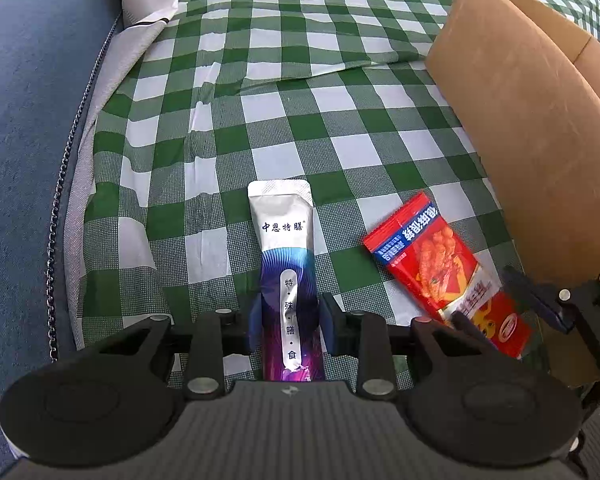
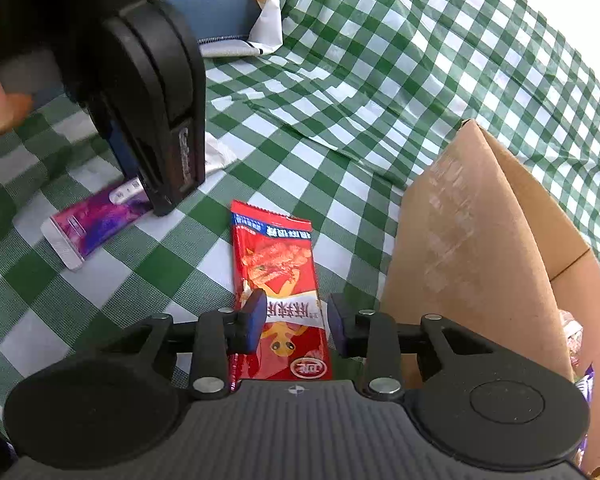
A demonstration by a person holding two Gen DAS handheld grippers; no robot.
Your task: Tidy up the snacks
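A silver and purple snack sachet lies flat on the checked cloth. My left gripper is open, its pads on either side of the sachet's lower half. The sachet also shows in the right wrist view, under the left gripper. A red snack packet lies on the cloth beside the cardboard box. My right gripper is open, with its jaws on either side of the packet's near end. The packet also shows in the left wrist view, with the right gripper at its near end.
An open brown cardboard box stands at the right and holds some wrapped snacks; it also shows in the left wrist view. A blue cushion and a white paper bag lie at the left. The green checked cloth is creased.
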